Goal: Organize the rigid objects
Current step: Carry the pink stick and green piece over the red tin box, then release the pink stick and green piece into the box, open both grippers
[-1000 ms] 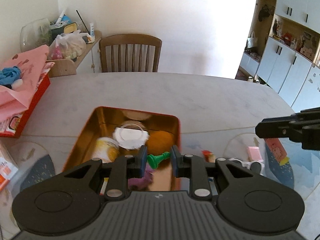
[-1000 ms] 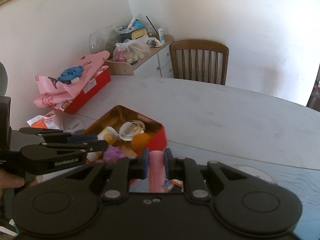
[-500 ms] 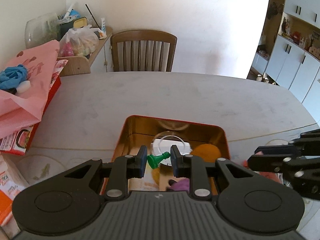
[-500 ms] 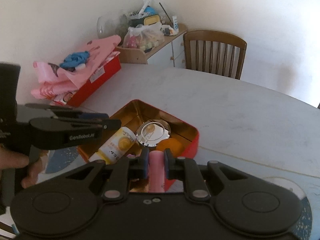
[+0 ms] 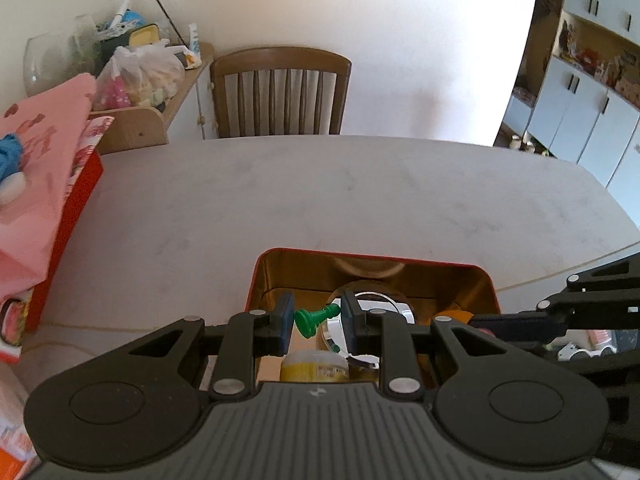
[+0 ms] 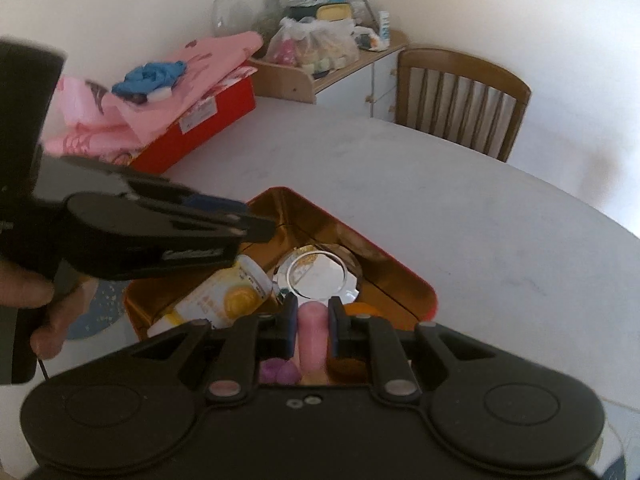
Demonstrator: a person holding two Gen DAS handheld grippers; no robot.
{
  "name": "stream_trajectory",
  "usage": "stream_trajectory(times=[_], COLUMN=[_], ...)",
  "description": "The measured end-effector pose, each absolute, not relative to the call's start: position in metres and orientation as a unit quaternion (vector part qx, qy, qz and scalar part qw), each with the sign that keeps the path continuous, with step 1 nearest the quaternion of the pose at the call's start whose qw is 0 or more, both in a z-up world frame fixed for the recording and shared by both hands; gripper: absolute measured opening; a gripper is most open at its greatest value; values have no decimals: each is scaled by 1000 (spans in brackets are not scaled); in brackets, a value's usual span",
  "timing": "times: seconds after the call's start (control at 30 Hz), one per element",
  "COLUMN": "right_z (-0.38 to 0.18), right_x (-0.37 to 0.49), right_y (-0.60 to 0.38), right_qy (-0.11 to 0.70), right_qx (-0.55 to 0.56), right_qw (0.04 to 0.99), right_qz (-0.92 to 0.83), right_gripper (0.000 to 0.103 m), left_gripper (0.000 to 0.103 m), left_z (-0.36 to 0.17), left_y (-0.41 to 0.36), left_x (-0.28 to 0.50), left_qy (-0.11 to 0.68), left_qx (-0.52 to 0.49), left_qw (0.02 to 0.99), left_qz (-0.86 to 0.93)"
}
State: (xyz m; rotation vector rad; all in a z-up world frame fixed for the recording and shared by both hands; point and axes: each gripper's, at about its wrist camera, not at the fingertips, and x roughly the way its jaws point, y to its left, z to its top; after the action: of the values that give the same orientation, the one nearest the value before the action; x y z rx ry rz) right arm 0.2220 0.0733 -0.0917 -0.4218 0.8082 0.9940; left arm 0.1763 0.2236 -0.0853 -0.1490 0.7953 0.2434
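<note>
The left hand-held gripper (image 5: 317, 318) is clamped on a small green chess pawn (image 5: 315, 318), lying sideways between its pads above the red tin (image 5: 376, 258) with a gold inside on the tabletop (image 5: 320, 196). The right hand-held gripper (image 6: 313, 322) squeezes a pale pink, rounded stick (image 6: 313, 330) over the same tin.

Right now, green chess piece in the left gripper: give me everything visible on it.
The green chess piece looks like a glossy plastic pawn: round flat base, tapering stem, small knobbed head. It lies sideways between the left gripper fingers, base toward the left pad, head against the right pad, clamped by both. It hangs above the open red tin and touches nothing else. Only the left wrist view shows it.
</note>
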Motion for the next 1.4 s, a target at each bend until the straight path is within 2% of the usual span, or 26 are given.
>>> stream_trajectory(times=[0.23,0.6,0.67,1.13,1.33,1.4], right_z=[-106,-116,-117,-99,-92,-89], right_x=[215,216,217,234,230,227], right_y=[86,89,87,56,43,40], right_qy=[364,375,380,419,416,415], right_qx=[-231,-224,-220,-132,-123,-118], right_qw=[768,766,766,776,783,785], right_qz=[474,473,470,453,446,445], right_gripper=[14,15,18,28,37,39], left_gripper=[24,24,24,25,25,29], left_z=[-100,-118,-118,-118,-115,-112], left_y=[226,227,229,233,232,231], left_x=[192,204,207,208,202,198], left_qy=[400,420,420,423,421,419], left_qx=[-67,-64,-70,-93,-100,-101], left_qw=[907,900,899,896,896,897], left_qz=[111,103,102,102,99,98])
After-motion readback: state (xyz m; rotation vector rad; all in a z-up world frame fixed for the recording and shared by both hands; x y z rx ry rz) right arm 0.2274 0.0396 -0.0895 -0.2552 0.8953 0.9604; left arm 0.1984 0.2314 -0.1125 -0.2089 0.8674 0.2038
